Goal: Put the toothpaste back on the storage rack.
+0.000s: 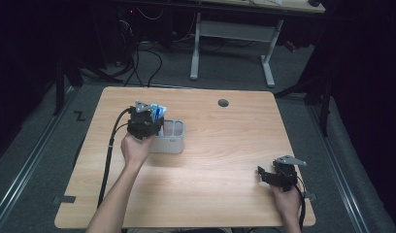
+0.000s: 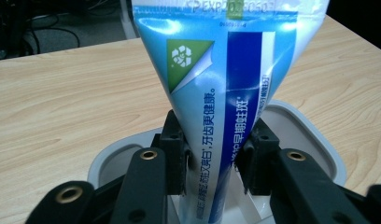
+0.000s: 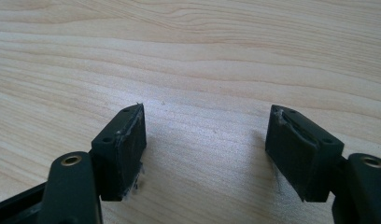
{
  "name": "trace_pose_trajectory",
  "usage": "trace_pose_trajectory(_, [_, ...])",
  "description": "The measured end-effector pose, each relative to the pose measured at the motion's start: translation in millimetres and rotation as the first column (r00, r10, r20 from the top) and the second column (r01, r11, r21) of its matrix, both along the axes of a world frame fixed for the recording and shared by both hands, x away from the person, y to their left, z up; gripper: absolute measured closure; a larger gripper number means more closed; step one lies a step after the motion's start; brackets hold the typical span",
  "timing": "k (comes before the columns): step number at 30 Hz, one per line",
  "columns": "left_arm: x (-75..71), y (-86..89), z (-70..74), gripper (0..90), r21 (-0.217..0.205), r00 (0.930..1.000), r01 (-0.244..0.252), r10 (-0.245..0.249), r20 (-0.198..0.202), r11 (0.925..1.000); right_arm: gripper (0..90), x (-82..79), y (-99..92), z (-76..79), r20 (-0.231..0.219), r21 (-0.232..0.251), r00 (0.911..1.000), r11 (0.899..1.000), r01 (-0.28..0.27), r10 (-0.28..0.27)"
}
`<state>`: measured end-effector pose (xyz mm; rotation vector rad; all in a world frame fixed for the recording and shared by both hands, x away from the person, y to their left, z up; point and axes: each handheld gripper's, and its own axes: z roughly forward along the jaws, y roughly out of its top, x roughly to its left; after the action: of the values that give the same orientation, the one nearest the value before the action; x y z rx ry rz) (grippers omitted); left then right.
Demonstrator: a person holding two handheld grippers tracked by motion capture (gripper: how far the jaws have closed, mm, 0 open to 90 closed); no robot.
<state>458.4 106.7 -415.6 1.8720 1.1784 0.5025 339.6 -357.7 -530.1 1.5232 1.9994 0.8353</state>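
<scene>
Left gripper: both pads against the lower body of a blue-and-white toothpaste tube, one on each side; contact looks light, the tube not visibly squeezed. The tube stands upright, crimped end up, its lower end down inside a pale grey holder with rounded corners. In the high view the left gripper sits at the holder's left end, with the tube rising from that end; the compartment to its right shows no contents from this angle.

Right gripper: jaws wide apart, nothing between them, bare wood beneath. In the high view the right gripper rests well apart from the holder, toward the near right corner of the wooden table.
</scene>
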Motion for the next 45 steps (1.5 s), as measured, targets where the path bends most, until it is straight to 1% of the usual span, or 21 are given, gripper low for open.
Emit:
trace_pose_trajectory(1, [0.0,0.0,0.0,65.1,0.000,1.0000,0.000,0.000,0.000,1.0000,28.9,0.0,0.0,0.0,0.000,0.000,1.0000,1.000,0.000,0.000])
trace_pose_trajectory(2, [-1.3,1.5,2.0,63.4,-0.013,1.0000,-0.004,0.004,0.008,0.9999,28.9,0.0,0.0,0.0,0.000,0.000,1.0000,1.000,0.000,0.000])
trace_pose_trajectory(4, [-2.8,2.7,4.0,62.9,-0.018,0.9999,-0.005,0.006,0.016,0.9998,29.0,0.0,0.0,0.0,0.000,0.000,1.0000,1.000,0.000,0.000])
trace_pose_trajectory(6, [-3.6,3.3,4.8,62.9,-0.018,0.9998,-0.004,0.005,0.020,0.9998,28.9,0.0,-0.1,0.0,0.000,0.000,1.0000,1.000,0.000,0.000])
trace_pose_trajectory(7, [-4.8,4.5,6.0,62.8,-0.008,0.9997,-0.003,0.003,0.024,1.0000,29.0,0.0,-0.1,0.0,0.000,0.000,1.0000,1.000,0.001,-0.001])
trace_pose_trajectory(11, [-5.5,5.5,5.9,60.8,0.000,0.9995,-0.011,0.011,0.029,0.9999,29.0,0.0,0.0,0.0,0.000,0.003,1.0000,1.000,0.005,-0.005])
trace_pose_trajectory(13, [-6.3,6.1,5.6,58.4,0.001,0.9994,-0.011,0.011,0.033,0.9999,29.0,0.0,0.0,0.0,0.000,0.004,1.0000,1.000,0.006,-0.006])
trace_pose_trajectory(15, [-7.6,6.3,5.7,55.5,0.011,0.9990,-0.020,0.019,0.041,0.9997,29.0,0.0,0.0,0.0,0.000,0.004,1.0000,1.000,0.005,-0.005])
trace_pose_trajectory(16, [-8.2,7.1,5.7,54.7,0.010,0.9989,-0.018,0.018,0.044,0.9998,29.0,0.0,0.0,0.0,0.000,0.004,1.0000,1.000,0.006,-0.006])
trace_pose_trajectory(19, [-9.3,9.3,6.5,48.4,0.005,0.9987,-0.018,0.017,0.048,0.9998,29.0,0.0,0.1,0.0,-0.001,0.005,1.0000,1.000,0.007,-0.007])
trace_pose_trajectory(24, [-14.3,15.2,12.5,45.0,-0.008,0.9973,-0.015,0.016,0.072,0.9998,29.0,0.0,0.0,0.0,0.000,0.004,1.0000,1.000,0.006,-0.006])
trace_pose_trajectory(28, [-17.0,19.2,14.8,44.3,0.009,0.9968,-0.017,0.016,0.079,0.9998,29.0,0.0,-0.1,0.0,0.000,0.003,1.0000,1.000,0.006,-0.006])
trace_pose_trajectory(32, [-21.1,23.0,16.4,44.3,0.008,0.9954,-0.026,0.025,0.092,0.9996,29.0,0.0,-0.1,0.0,0.000,0.004,1.0000,1.000,0.007,-0.007])
trace_pose_trajectory(36, [-23.8,25.4,17.6,44.9,0.017,0.9941,-0.031,0.029,0.104,0.9994,28.9,0.0,-0.1,0.0,0.000,0.003,1.0000,1.000,0.007,-0.007])
trace_pose_trajectory(37, [-25.3,27.3,18.8,45.1,0.019,0.9930,-0.033,0.031,0.114,0.9993,28.9,0.0,-0.2,0.0,0.000,0.003,1.0000,1.000,0.007,-0.007])
trace_pose_trajectory(42, [-29.5,31.9,21.5,45.3,0.008,0.9906,-0.039,0.038,0.131,0.9992,28.8,-0.1,-0.2,0.0,0.000,0.003,1.0000,1.000,0.007,-0.007])
trace_pose_trajectory(43, [-32.3,35.0,22.1,45.6,0.005,0.9894,-0.043,0.042,0.139,0.9991,28.8,-0.1,-0.2,0.0,0.000,0.003,1.0000,1.000,0.006,-0.006])
trace_pose_trajectory(45, [-33.9,38.7,22.2,45.8,0.006,0.9890,-0.051,0.050,0.140,0.9987,28.7,-0.1,-0.1,0.0,0.000,0.002,1.0000,1.000,0.006,-0.006])
